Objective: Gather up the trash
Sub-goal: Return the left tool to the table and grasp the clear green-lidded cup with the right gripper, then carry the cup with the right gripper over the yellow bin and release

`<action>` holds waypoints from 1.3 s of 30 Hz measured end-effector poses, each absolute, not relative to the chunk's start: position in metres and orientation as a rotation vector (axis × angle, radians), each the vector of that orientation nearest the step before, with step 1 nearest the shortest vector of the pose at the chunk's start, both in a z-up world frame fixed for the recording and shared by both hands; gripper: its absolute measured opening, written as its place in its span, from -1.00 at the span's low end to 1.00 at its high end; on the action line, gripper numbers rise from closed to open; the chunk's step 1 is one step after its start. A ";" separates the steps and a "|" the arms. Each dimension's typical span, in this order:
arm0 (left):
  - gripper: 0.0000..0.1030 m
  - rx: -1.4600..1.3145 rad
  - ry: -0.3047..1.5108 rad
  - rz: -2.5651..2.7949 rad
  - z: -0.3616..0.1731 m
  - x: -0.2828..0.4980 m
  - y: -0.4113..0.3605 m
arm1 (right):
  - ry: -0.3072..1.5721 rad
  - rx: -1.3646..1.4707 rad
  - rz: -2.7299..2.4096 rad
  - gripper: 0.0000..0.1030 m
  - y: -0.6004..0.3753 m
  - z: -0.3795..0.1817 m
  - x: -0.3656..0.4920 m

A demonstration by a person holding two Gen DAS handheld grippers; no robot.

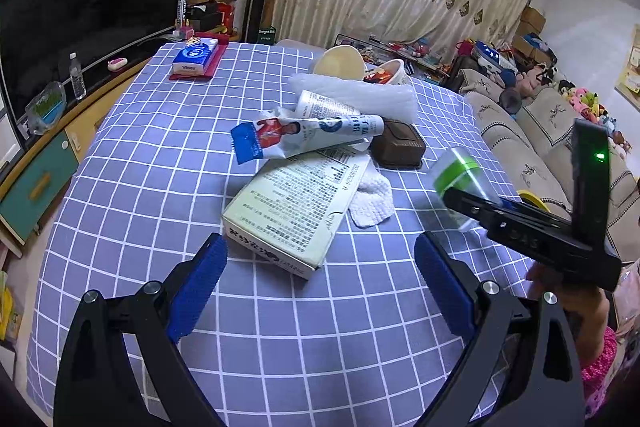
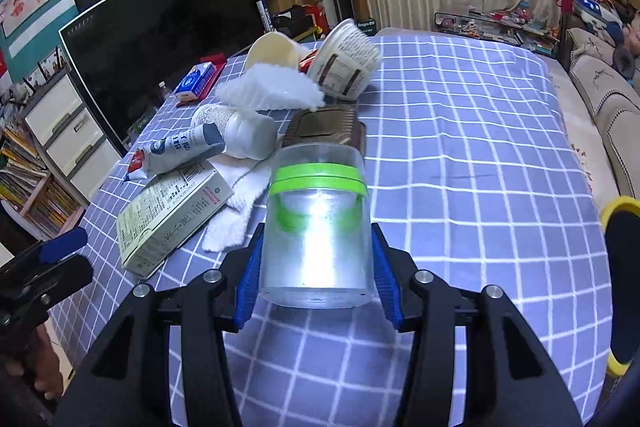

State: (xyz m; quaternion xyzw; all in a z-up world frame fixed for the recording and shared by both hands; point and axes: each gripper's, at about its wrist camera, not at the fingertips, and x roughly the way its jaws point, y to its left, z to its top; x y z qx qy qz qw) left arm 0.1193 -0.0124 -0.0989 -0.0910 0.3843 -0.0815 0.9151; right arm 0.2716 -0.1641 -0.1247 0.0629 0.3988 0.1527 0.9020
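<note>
The right gripper (image 2: 316, 267) has its blue fingers (image 2: 248, 287) clamped on either side of a clear plastic jar with a green band (image 2: 318, 231), held just above the checked tabletop (image 2: 460, 147); its long axis runs forward along the fingers, away from the camera. The left gripper (image 1: 320, 283) hovers with fingers well apart and nothing between them, just short of a cream carton (image 1: 296, 203) lying flat among the heaped trash.
</note>
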 end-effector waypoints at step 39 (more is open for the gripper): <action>0.81 -0.106 0.854 -0.183 -0.119 0.148 -0.059 | 1.048 0.295 -0.406 -0.07 -0.463 -0.237 0.259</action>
